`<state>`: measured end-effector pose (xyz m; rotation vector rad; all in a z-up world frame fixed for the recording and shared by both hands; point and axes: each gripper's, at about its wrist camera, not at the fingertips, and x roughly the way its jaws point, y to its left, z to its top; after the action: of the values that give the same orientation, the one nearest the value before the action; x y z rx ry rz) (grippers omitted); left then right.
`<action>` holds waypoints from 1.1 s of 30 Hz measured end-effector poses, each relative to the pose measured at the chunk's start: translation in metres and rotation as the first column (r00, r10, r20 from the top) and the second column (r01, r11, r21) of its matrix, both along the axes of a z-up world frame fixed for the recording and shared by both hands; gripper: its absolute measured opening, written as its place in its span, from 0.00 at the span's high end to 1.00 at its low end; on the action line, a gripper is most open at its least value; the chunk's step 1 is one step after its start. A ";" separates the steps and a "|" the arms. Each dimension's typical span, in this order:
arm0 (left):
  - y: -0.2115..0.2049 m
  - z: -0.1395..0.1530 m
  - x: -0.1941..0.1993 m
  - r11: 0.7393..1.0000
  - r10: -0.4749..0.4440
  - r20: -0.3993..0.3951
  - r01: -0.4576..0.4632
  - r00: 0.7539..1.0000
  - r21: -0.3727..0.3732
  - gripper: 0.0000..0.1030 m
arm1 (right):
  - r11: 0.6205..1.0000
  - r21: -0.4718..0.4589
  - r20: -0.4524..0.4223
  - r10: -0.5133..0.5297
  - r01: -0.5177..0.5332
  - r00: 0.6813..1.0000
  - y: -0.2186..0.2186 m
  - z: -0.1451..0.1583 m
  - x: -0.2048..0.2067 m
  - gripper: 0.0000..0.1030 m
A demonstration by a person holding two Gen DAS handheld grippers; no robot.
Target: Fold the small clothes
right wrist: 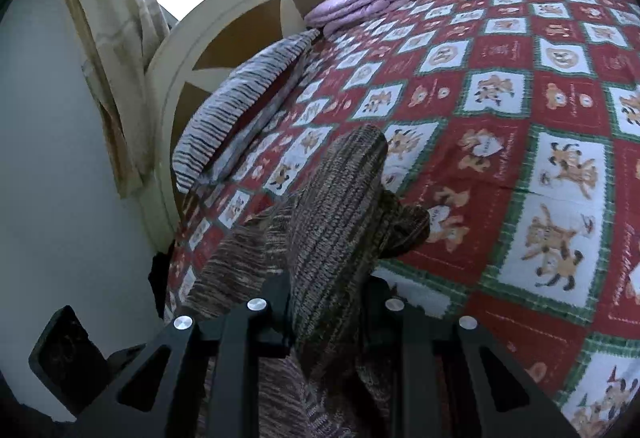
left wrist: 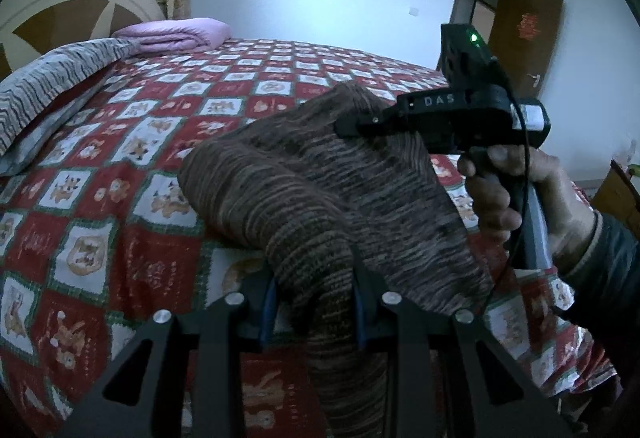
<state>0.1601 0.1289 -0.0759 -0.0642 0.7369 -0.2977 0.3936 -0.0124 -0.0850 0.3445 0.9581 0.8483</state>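
Observation:
A brown striped knit garment (left wrist: 304,190) is held up over the red patterned bedspread (left wrist: 120,142). My left gripper (left wrist: 314,302) is shut on one edge of it, cloth bunched between its jaws. My right gripper (left wrist: 352,126) shows in the left wrist view, held by a hand, its tip shut on the garment's far upper edge. In the right wrist view the garment (right wrist: 336,206) rises between my right gripper's (right wrist: 326,298) jaws and drapes down over the bed's edge. The garment sags between the two grippers.
A zebra-striped pillow (left wrist: 52,78) and a folded lilac blanket (left wrist: 176,32) lie near the rounded headboard (left wrist: 72,6). A window with a curtain (right wrist: 108,38) is behind it. A brown door (left wrist: 516,30) stands at the right. The bedspread (right wrist: 520,158) spreads wide.

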 end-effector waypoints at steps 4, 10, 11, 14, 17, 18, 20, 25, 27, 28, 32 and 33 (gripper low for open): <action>0.005 -0.011 -0.003 0.999 0.014 -0.008 -0.014 1.000 0.037 0.70 | 1.000 -0.009 -0.011 0.013 -0.013 1.000 0.012 -0.005 0.005 0.77; 0.013 -0.026 -0.005 0.998 0.037 -0.043 -0.035 0.998 0.043 0.70 | 1.000 -0.024 -0.043 0.016 -0.017 0.999 0.026 -0.018 0.013 0.77; 0.014 -0.028 -0.005 0.998 0.039 -0.048 -0.037 0.998 0.041 0.70 | 0.999 -0.029 -0.045 0.017 -0.018 0.999 0.028 -0.020 0.013 0.77; 0.014 -0.033 -0.005 0.998 0.041 -0.055 -0.038 0.998 0.041 0.70 | 0.999 -0.034 -0.056 0.013 -0.015 0.998 0.031 -0.025 0.016 0.77; 0.014 -0.037 -0.005 0.999 0.041 -0.061 -0.039 0.997 0.037 0.69 | 0.999 -0.038 -0.074 0.000 -0.003 0.997 0.029 -0.031 0.021 0.77; 0.014 -0.039 -0.005 0.998 0.042 -0.065 -0.040 0.997 0.039 0.69 | 0.999 -0.040 -0.078 -0.003 0.000 0.997 0.029 -0.033 0.022 0.77; 0.015 -0.043 -0.003 0.998 0.050 -0.075 -0.048 0.996 0.035 0.66 | 0.999 -0.044 -0.086 -0.009 0.005 0.996 0.029 -0.037 0.024 0.77; 0.015 -0.050 -0.004 0.998 0.060 -0.073 -0.057 0.996 0.041 0.57 | 0.998 -0.061 -0.115 -0.038 0.031 0.993 0.026 -0.053 0.029 0.77; 0.014 -0.050 -0.004 0.997 0.060 -0.073 -0.057 0.996 0.042 0.56 | 0.998 -0.059 -0.121 -0.046 0.039 0.992 0.024 -0.057 0.029 0.77; 0.014 -0.051 -0.004 0.997 0.062 -0.073 -0.059 0.995 0.042 0.53 | 0.997 -0.060 -0.122 -0.047 0.040 0.991 0.024 -0.058 0.030 0.77; 0.016 -0.054 -0.004 0.995 0.085 -0.071 -0.082 0.994 0.048 0.41 | 0.996 -0.083 -0.117 -0.055 0.046 0.992 0.024 -0.061 0.032 0.76; 0.017 -0.055 -0.004 0.995 0.089 -0.072 -0.086 0.993 0.045 0.38 | 0.995 -0.082 -0.119 -0.058 0.049 0.991 0.024 -0.063 0.032 0.76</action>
<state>0.1563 0.1454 -0.1306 -0.0683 0.8107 -0.1971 0.4255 0.0115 -0.1479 0.3557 1.0879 0.7449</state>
